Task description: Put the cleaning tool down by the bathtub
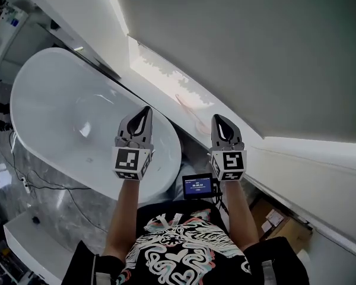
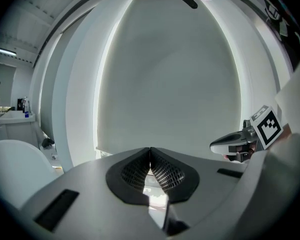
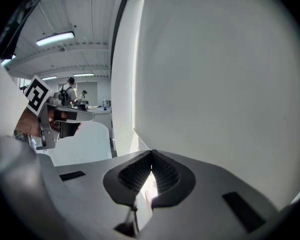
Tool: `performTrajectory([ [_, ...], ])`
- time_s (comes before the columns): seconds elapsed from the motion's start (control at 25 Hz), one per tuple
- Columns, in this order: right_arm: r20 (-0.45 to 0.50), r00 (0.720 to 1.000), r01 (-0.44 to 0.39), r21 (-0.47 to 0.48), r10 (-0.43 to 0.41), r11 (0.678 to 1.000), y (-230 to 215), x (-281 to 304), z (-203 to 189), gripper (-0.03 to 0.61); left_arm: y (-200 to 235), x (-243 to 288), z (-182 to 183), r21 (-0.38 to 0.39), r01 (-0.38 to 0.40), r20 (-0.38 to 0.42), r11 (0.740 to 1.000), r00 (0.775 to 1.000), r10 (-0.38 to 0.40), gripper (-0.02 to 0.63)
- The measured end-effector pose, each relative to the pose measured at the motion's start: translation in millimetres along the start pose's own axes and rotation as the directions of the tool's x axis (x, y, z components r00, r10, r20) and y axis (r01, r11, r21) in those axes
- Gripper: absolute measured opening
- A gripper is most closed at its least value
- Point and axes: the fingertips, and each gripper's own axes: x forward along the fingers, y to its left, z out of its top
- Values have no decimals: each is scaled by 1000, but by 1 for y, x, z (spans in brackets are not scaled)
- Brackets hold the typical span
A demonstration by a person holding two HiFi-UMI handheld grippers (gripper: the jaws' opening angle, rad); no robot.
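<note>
Right now we see both grippers held up over the bathtub's (image 1: 59,94) near end. The left gripper (image 1: 146,108) has its jaws pressed together at the tips with nothing between them. The right gripper (image 1: 216,117) is the same, just right of the bathtub rim. The bathtub is white, glossy, oval and freestanding on a grey marbled floor (image 1: 41,177). We cannot tell where the cleaning tool is. A thin pink line (image 1: 187,103) lies on the ledge (image 1: 154,64) beyond the bathtub, too faint to identify. A small lit screen (image 1: 197,186) sits just beside the bathtub's near end.
</note>
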Motion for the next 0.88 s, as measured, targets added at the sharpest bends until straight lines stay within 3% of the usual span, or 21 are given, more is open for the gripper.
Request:
performTrajectory([
  [0.56, 146, 986, 72, 41, -78, 997, 10, -73, 60, 28, -16, -67, 65, 50, -16, 111, 999, 994, 10, 17],
  [0.88, 244, 964, 90, 69, -105, 994, 20, -109, 93, 28, -33, -96, 107, 98, -24, 215, 995, 977, 2, 17],
])
